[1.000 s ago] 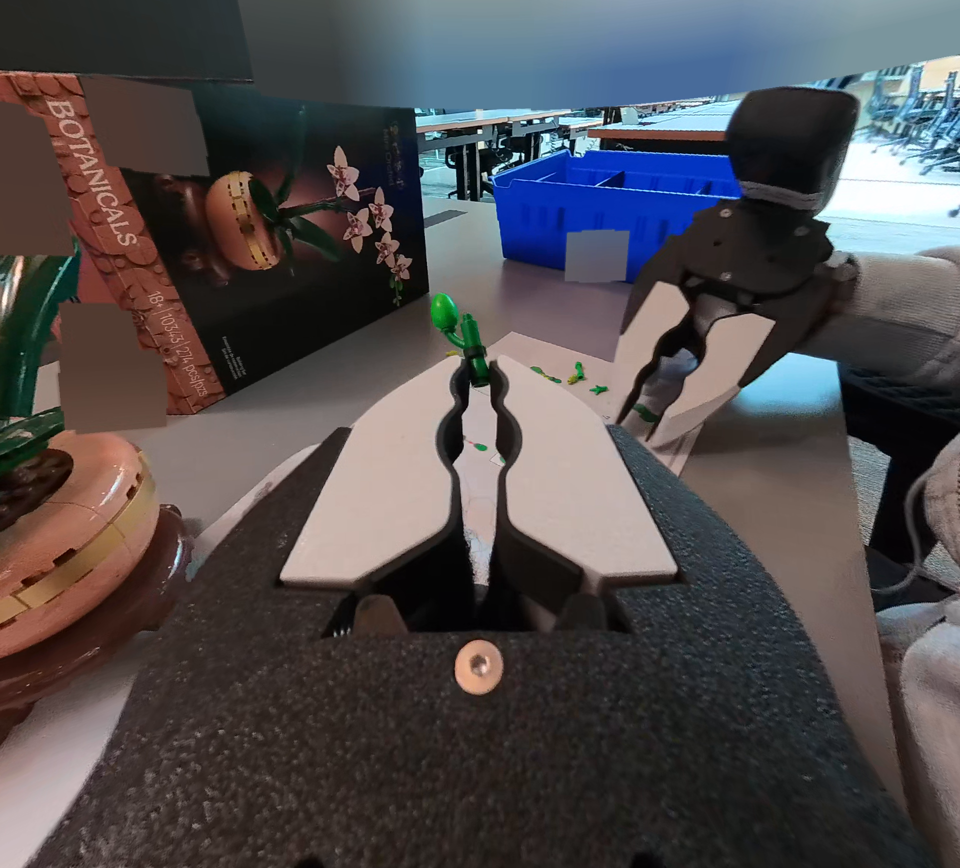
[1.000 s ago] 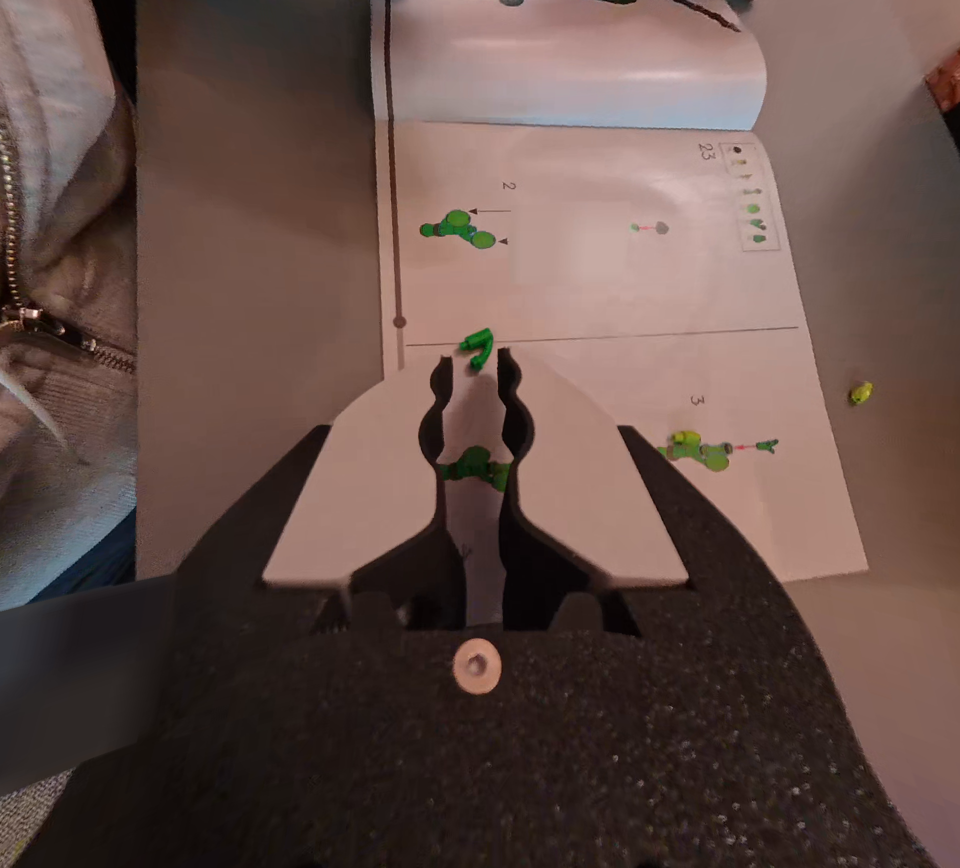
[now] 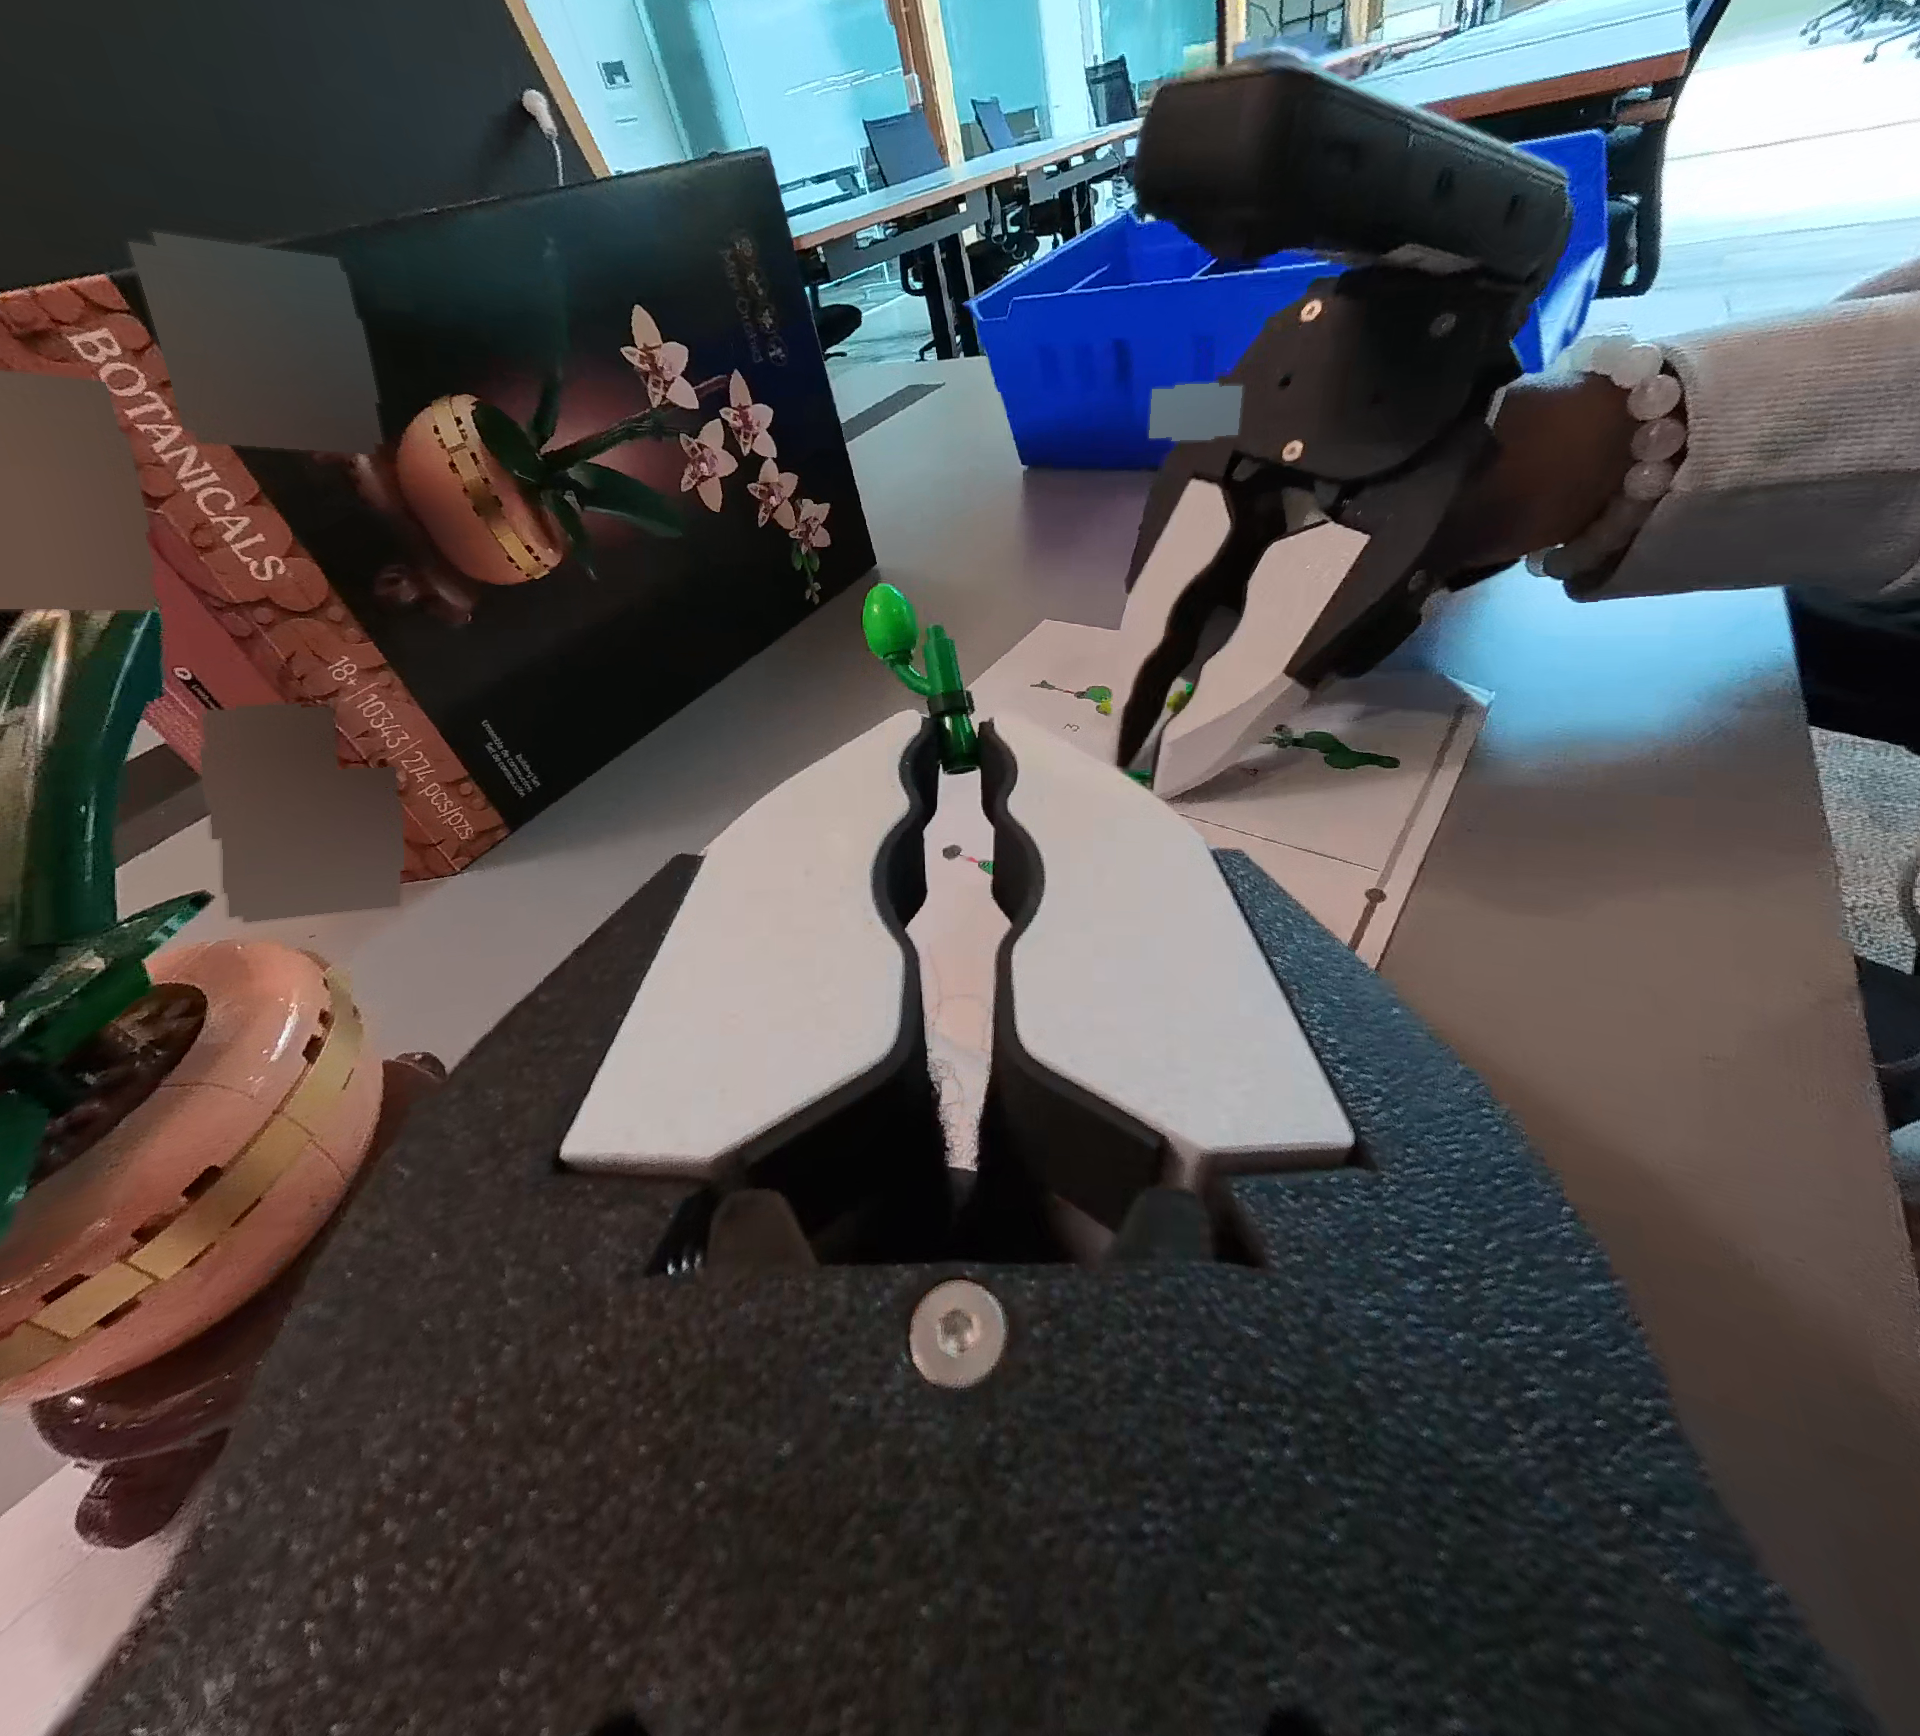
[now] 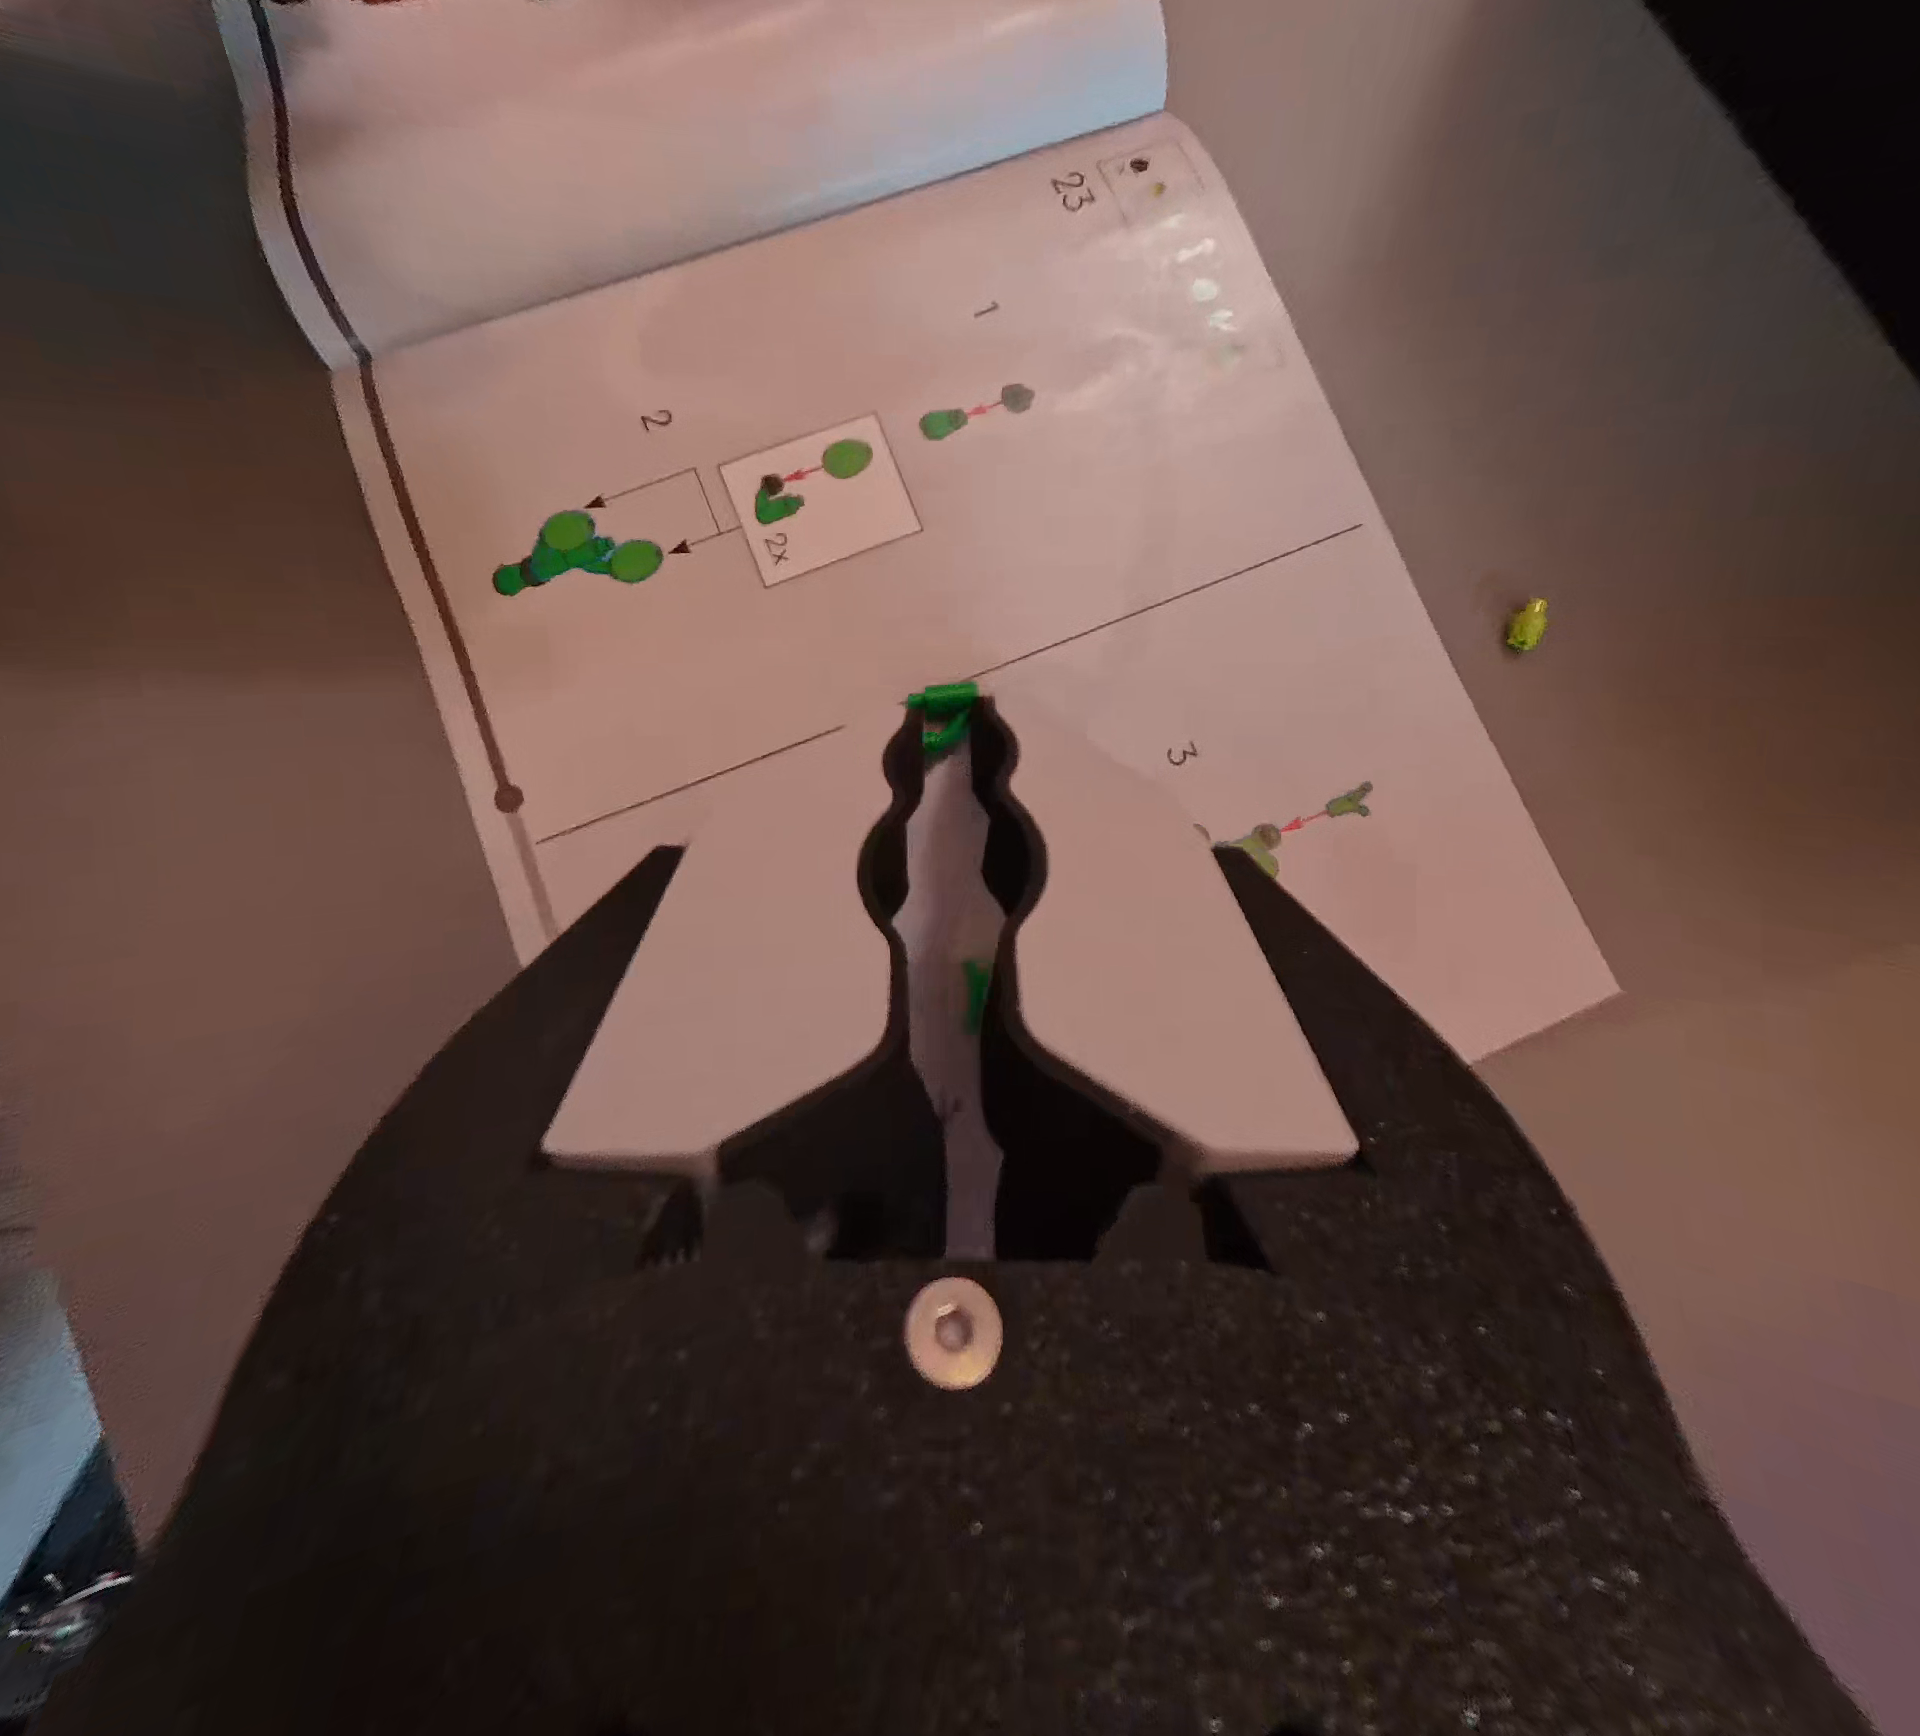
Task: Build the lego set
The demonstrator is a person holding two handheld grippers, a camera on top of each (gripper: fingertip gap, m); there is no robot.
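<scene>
Left tongs (image 3: 954, 736) clamp one green stem piece (image 3: 940, 699) | right tongs (image 4: 945, 718) clamp one green clip piece (image 4: 940, 702)

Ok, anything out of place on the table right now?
One small yellow-green piece lies alone on the bare table, off the right edge of the instruction booklet, away from the other parts. Nothing looks spilled or damaged.

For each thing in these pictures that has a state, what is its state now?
Left gripper: shut on the stem.
Stem: upright, bud on top, base clamped.
Right gripper: shut on a green piece.
Green piece: pinched at the fingertips, over the booklet.
Booklet: open, flat on the table.
Box: standing upright.
Yellow piece: loose on the table.
Pot: partly built, leaves in it.
</scene>
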